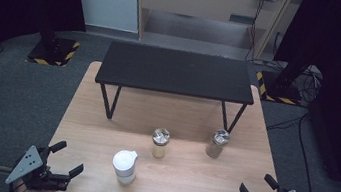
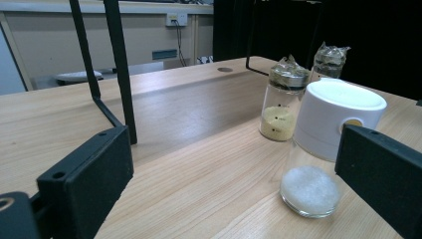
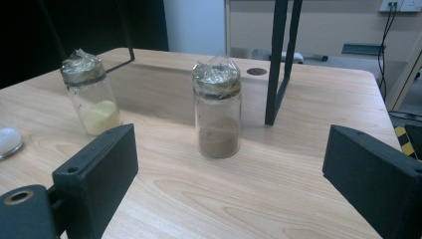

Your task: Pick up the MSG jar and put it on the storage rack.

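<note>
Two tools are held at the near edge of the worktop (image 1: pixel 95 186). The left tool (image 1: pixel 67 158) is seen at about 7 o'clock and the right tool (image 1: pixel 256 186) at about 5 o'clock. The jaws of both are spread wide, and nothing is held in them.

Nearest, just past the left tool, a white-capped jar (image 1: pixel 124 167) is stood upright with white powder at its bottom. In the left gripper view this jar (image 2: pixel 328 149) is seen just beside the right-hand jaw, but not between the jaws.

A little farther, near the middle, a jar of yellow powder (image 1: pixel 160 142) is found, and at 2 o'clock from it a jar of brown powder (image 1: pixel 217 143). Both tops are wrapped in clear film. The brown jar (image 3: pixel 217 112) is lined up between the right tool's jaws, well apart from them.

Farthest back, a small black table (image 1: pixel 177 71) is stood on the worktop.

The jars are tall and thin, so one could be knocked over if a jaw is bumped into its side. The glass could slip if it is squeezed too high, on the crinkly film.
</note>
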`<state>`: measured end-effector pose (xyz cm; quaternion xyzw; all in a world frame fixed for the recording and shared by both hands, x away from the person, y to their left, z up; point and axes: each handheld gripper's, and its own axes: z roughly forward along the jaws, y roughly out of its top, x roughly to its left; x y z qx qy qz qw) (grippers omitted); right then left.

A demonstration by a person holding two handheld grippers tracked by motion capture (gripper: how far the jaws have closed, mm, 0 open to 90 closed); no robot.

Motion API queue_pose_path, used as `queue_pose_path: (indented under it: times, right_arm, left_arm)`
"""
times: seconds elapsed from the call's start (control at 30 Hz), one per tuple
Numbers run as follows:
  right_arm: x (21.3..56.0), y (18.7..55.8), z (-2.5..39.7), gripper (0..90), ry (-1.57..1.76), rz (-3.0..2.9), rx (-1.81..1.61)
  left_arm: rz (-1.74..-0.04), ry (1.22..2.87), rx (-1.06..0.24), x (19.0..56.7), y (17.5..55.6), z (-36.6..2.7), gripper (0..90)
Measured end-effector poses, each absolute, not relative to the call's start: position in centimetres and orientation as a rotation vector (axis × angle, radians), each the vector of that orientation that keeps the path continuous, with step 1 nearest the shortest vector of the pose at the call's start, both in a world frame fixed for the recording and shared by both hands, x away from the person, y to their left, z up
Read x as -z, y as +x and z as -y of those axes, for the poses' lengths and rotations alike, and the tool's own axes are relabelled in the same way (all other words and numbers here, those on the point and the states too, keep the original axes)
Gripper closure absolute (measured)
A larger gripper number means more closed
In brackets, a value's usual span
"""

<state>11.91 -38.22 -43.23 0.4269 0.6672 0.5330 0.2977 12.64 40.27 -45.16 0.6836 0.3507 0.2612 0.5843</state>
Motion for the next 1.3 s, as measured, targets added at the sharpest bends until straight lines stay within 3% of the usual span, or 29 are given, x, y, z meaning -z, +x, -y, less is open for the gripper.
queue_pose_path:
  times: [0.6,1.3]
  right_arm:
    - [43.3,12.0,38.4,7.6,1.133,-1.778,-1.438]
    - [43.3,12.1,38.6,7.6,1.15,-1.776,-1.45]
  left_arm:
    - [-0.84,1.614,-0.613,44.7,12.1,-40.2,0.9]
    - [-0.795,1.708,-0.525,40.2,13.0,-40.1,1.0]
